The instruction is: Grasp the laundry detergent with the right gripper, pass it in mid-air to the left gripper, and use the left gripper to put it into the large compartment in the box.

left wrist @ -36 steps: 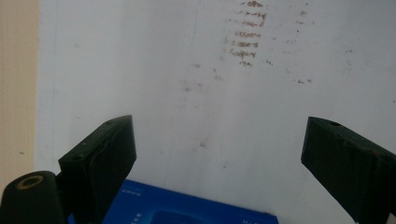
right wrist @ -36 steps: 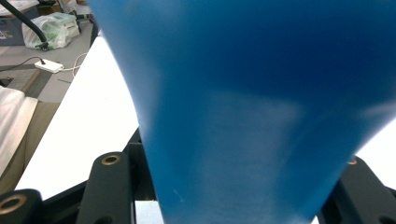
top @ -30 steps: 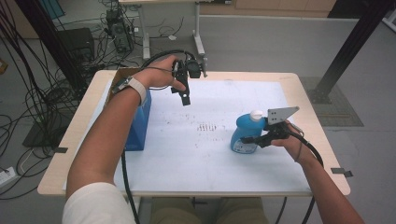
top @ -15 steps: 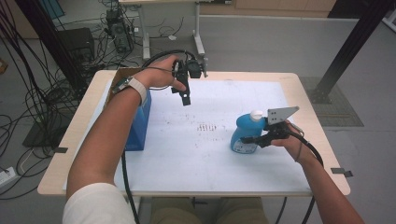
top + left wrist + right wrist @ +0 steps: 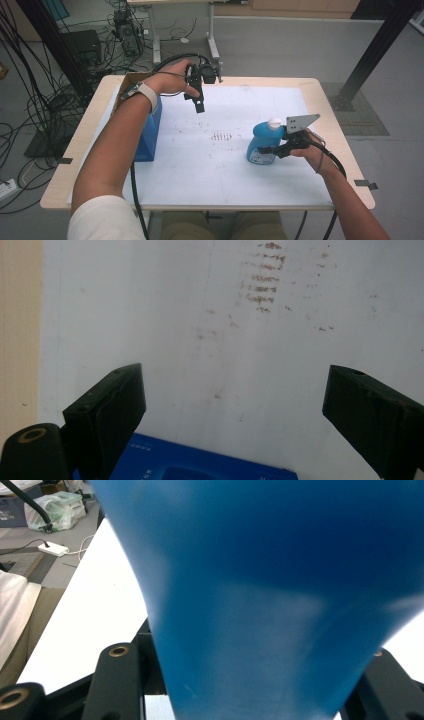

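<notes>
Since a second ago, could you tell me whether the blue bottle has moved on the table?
No. The blue bottle stands right of the brown smudges as before, gripped by the right gripper.

bottle (image 5: pixel 263 142): glossy blue plastic; table (image 5: pixel 320 100): matt wood edge

The blue plastic bottle (image 5: pixel 260 595) looms blurred, cut off at the top; its label's print stays unreadable.

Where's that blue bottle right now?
In the high view the blue bottle stands on the white sheet at the table's right side, clamped by the right gripper, right of the brown smudges.
</notes>
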A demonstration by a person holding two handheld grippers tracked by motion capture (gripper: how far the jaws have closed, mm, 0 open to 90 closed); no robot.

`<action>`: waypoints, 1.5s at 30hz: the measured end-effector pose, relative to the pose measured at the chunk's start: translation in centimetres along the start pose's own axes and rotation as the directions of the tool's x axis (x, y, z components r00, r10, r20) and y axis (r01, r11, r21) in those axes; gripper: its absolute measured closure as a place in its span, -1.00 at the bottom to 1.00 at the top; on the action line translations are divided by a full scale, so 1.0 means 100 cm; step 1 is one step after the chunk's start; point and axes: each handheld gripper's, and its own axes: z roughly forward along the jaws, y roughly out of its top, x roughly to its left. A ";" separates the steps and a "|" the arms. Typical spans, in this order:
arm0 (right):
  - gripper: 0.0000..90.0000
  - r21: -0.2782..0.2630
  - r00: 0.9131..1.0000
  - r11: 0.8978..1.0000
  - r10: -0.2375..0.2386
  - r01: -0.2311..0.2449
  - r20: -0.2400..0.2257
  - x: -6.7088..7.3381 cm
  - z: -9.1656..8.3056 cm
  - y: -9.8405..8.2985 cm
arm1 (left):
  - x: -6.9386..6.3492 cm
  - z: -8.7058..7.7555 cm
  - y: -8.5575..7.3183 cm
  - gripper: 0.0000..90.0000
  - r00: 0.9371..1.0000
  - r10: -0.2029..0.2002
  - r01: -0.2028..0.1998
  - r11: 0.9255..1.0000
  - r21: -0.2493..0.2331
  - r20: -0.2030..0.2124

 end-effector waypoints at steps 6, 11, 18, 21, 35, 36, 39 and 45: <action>-0.03 0.000 1.000 1.000 -0.006 0.006 0.000 -0.001 0.000 0.000 | 0.000 0.000 0.000 -0.76 1.000 0.001 -0.001 1.000 -0.001 0.000; -0.04 0.001 1.000 1.000 -0.002 0.002 -0.001 0.000 0.000 0.000 | 0.000 0.001 0.000 -0.76 1.000 -0.001 0.001 1.000 -0.002 0.001; -0.04 -0.001 1.000 1.000 -0.011 0.011 -0.002 -0.001 0.000 0.000 | 0.000 0.001 0.000 -0.76 1.000 -0.004 0.004 1.000 -0.001 0.001; -0.04 -0.001 1.000 1.000 -0.010 0.010 -0.002 -0.001 0.000 0.000 | 0.000 0.001 0.000 -0.76 1.000 -0.004 0.004 1.000 -0.002 0.001; -0.04 0.006 1.000 1.000 -0.003 0.003 -0.004 -0.001 0.000 0.001 | 0.000 0.000 0.000 -0.77 1.000 -0.001 0.001 1.000 0.000 -0.001; -0.04 0.005 1.000 1.000 -0.002 0.002 -0.004 -0.001 0.000 0.001 | 0.000 0.000 0.000 -0.76 1.000 0.000 0.000 1.000 0.000 0.000; -0.04 0.006 1.000 1.000 -0.003 0.003 -0.004 -0.001 0.000 0.001 | 0.000 0.000 0.000 -0.76 1.000 -0.001 0.001 1.000 -0.003 -0.001; -0.04 0.004 1.000 1.000 -0.008 0.009 -0.003 -0.001 0.000 0.001 | 0.000 0.000 0.000 -0.76 1.000 -0.001 0.001 1.000 -0.002 -0.001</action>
